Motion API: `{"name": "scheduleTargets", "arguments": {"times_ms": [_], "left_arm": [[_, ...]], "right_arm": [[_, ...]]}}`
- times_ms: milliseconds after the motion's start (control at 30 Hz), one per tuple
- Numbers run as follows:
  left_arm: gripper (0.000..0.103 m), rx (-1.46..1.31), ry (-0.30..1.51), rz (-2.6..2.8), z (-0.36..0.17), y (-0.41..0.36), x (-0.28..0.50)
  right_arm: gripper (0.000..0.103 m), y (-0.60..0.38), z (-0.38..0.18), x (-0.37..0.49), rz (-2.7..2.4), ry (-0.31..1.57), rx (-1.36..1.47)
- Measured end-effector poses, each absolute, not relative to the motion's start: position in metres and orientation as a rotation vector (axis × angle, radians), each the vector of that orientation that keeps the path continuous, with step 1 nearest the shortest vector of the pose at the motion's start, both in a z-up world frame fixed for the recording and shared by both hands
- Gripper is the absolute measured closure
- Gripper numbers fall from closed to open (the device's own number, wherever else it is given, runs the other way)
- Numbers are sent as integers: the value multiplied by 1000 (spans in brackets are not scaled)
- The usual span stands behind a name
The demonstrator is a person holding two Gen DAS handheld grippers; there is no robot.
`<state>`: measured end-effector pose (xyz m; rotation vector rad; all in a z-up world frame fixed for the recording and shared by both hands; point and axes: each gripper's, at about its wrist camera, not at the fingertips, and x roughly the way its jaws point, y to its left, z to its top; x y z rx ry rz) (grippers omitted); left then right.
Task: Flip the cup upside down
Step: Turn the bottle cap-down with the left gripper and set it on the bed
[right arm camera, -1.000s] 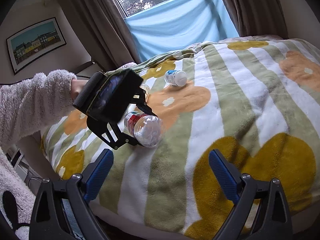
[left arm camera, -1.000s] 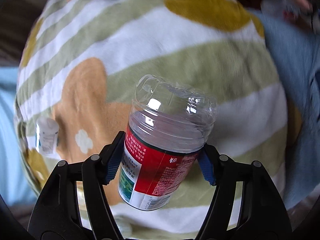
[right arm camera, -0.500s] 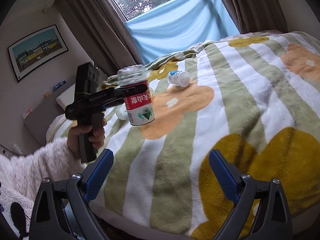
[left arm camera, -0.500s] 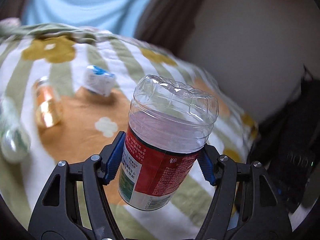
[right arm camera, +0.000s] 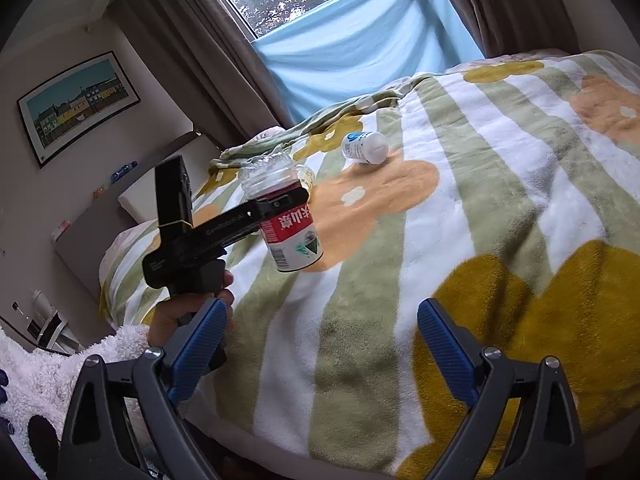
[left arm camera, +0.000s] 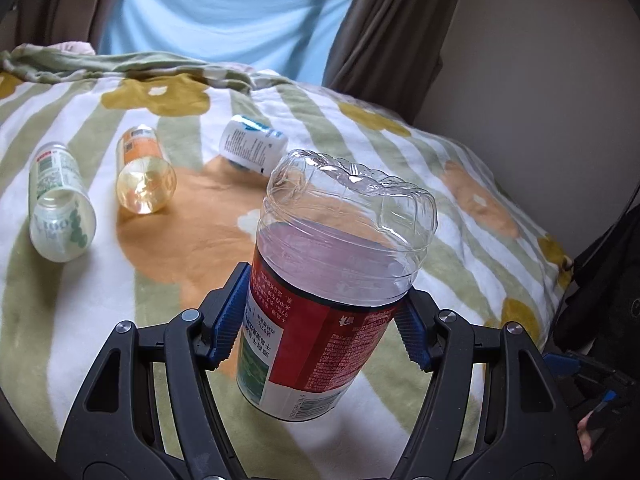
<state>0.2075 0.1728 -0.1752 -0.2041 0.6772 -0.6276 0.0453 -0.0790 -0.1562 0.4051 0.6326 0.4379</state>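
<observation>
The cup [left arm camera: 332,300] is a clear cut-off plastic bottle with a red label. My left gripper [left arm camera: 324,316] is shut on its labelled middle and holds it above the blanket. Its bumpy closed base points up and its open end points down, tilted slightly. The right wrist view shows the same cup [right arm camera: 292,236] in the air over the bed's left part, held by the left gripper [right arm camera: 280,204] in a person's hand [right arm camera: 188,312]. My right gripper [right arm camera: 320,344] is open and empty near the bed's front edge, well apart from the cup.
Three other containers lie on their sides on the striped flower blanket [left arm camera: 460,220]: a green-and-white one [left arm camera: 60,208], an orange one [left arm camera: 144,178] and a white-and-blue one [left arm camera: 252,146]. Curtains and a blue sheet close the far end. A wall stands on the right.
The left gripper swung up from facing down at the blanket to level, turning the cup from lying sideways to base up. The right gripper stayed still and open.
</observation>
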Motion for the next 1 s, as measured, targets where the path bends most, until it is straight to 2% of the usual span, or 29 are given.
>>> {"name": "scheduleTargets", "arguments": {"times_ms": [433, 467, 500, 533, 567, 1000], "left_arm": [[38, -173, 730, -616, -185, 178, 193], [33, -179, 735, -626, -185, 178, 193], [15, -197, 745, -640, -185, 180, 193], [5, -217, 751, -640, -185, 181, 192], [0, -240, 747, -621, -185, 184, 191], [0, -207, 764, -637, -178, 186, 177]], "right_arm": [[8, -78, -160, 48, 447, 639, 408], [8, -78, -160, 48, 448, 638, 408], [8, -78, -160, 49, 450, 638, 408], [8, -78, -160, 49, 451, 638, 408], [8, -77, -160, 49, 451, 639, 407], [8, -72, -156, 51, 449, 633, 389]]}}
